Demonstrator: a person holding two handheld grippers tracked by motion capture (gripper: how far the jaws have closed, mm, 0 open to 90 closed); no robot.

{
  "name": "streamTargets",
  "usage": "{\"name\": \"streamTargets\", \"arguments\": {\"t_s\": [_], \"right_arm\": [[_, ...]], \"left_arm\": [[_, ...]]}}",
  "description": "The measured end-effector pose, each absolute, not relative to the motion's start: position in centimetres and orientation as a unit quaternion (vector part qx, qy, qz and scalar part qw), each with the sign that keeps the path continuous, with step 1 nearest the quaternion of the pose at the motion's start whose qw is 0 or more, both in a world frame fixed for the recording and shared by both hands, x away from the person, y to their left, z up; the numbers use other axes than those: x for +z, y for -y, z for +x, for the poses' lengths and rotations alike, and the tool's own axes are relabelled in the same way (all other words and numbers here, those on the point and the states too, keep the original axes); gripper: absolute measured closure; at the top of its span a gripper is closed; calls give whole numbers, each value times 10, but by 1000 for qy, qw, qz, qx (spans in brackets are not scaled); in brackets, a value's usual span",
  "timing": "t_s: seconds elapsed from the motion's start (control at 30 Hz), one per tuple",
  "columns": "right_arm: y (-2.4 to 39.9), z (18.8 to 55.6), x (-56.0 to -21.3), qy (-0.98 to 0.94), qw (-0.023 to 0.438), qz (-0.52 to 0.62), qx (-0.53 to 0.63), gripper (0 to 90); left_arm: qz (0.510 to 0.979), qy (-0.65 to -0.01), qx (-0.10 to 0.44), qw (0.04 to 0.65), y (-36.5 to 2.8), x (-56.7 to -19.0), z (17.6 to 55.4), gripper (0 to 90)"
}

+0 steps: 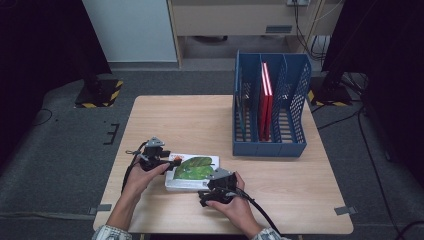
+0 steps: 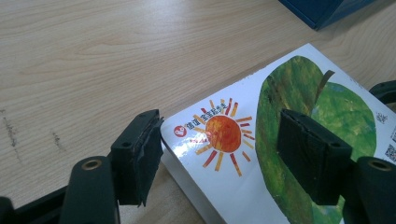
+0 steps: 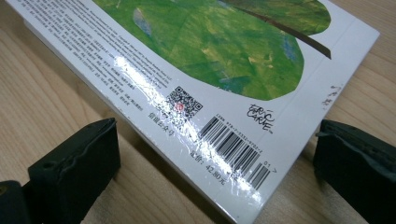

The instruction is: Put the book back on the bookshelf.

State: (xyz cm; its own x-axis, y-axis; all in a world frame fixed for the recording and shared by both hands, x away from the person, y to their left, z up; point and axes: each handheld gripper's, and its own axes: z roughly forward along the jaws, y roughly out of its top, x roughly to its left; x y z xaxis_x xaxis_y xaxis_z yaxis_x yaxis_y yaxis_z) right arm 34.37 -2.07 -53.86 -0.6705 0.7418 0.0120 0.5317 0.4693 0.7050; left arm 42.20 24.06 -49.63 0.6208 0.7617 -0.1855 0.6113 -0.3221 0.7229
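A: The picture book (image 1: 192, 171) is lying flat at the near edge of the table (image 1: 200, 120), white cover with a big green leaf facing up.

B: And both hands are right on it. The left gripper (image 1: 172, 162) sits at the book's left end. In the left gripper view (image 2: 219, 144) one jaw is out past the book's corner and the other rides over the cover, neither pad pressing, so it's open.

A: The right gripper (image 1: 206, 194) is down at the near right corner. In the right gripper view (image 3: 215, 168) the jaws stand wide apart either side of the barcode corner, nothing clamped. One corner of the book looks slightly raised off the wood there, though I can't tell how much.

B: So no lift yet. What's the goal, in your reading?

A: I'd say the blue file rack (image 1: 270, 145) on the far right of the table. A red book (image 1: 265, 100) already stands upright in one of its slots, and the slots beside it look free.

B: Then we're early: the book is reached and bracketed, but not gripped.

A: Right. What's left, I'd judge, is to close on it, tip it upright, carry it far right and slide it into a slot. The rack stands well apart from the book, so that's most of the work.
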Motion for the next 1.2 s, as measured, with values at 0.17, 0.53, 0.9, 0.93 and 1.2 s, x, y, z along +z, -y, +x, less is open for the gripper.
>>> {"name": "streamTargets", "arguments": {"t_s": [0.17,0.53,0.9,0.93,1.2], "right_arm": [[17,345,-539,-836,158,394,348,6],[14,346,-538,-819,154,423,356,0],[16,346,-538,-814,149,429,363,9],[16,346,-538,-814,149,429,363,9],[15,346,-538,-815,148,426,363,12]], "left_arm": [[809,-424,99,394,-238,-491,421,306],[809,-424,102,393,-235,-482,421,305],[802,-434,93,399,-234,-494,420,112],[802,-435,88,400,-234,-496,418,106],[804,-434,68,401,-237,-504,407,76]]}}
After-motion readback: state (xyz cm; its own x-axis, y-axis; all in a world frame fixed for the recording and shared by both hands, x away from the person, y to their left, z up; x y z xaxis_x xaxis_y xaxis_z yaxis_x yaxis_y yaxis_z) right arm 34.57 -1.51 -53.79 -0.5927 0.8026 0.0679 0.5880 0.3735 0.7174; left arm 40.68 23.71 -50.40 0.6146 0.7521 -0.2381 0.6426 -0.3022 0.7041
